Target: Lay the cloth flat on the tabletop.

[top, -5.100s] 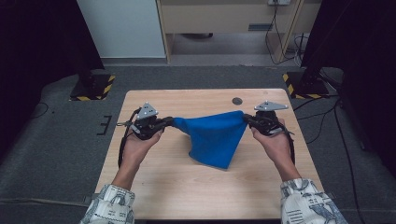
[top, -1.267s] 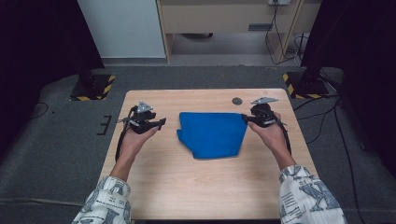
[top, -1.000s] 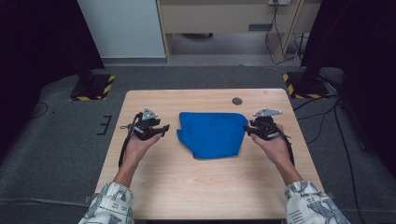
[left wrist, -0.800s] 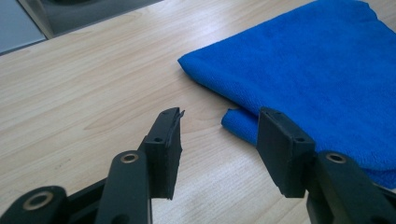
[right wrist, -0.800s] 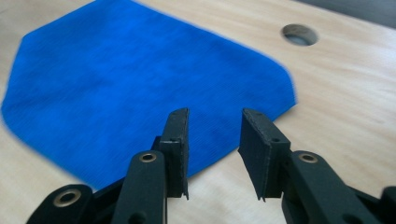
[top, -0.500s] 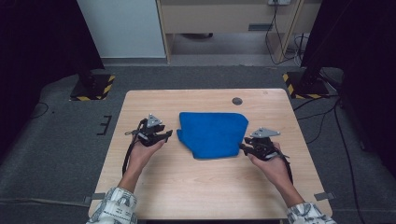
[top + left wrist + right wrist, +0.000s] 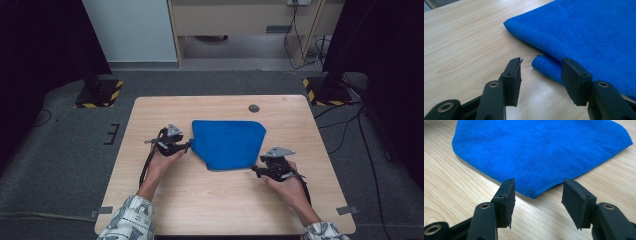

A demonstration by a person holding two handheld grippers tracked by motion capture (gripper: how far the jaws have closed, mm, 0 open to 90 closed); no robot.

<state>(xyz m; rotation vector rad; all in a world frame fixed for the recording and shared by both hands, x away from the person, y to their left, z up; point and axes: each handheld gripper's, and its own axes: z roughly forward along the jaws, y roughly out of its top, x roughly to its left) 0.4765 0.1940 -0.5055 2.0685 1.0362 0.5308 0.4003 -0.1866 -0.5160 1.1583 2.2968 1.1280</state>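
Now both grippers, left (image 7: 189,146) and right (image 7: 255,171), jaws just widened and empty, line up on the blue cloth (image 7: 227,142) corners, needing a pinch next

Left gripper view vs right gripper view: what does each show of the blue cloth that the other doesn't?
Left gripper view: a folded under-layer peeking out below the top layer's edge of the blue microfibre cloth, just ahead of the left gripper. Right gripper view: a single pointed corner of the cloth, lying flat between the tips of the right gripper. Shared: open black jaws clear of the cloth, and the light wooden table.
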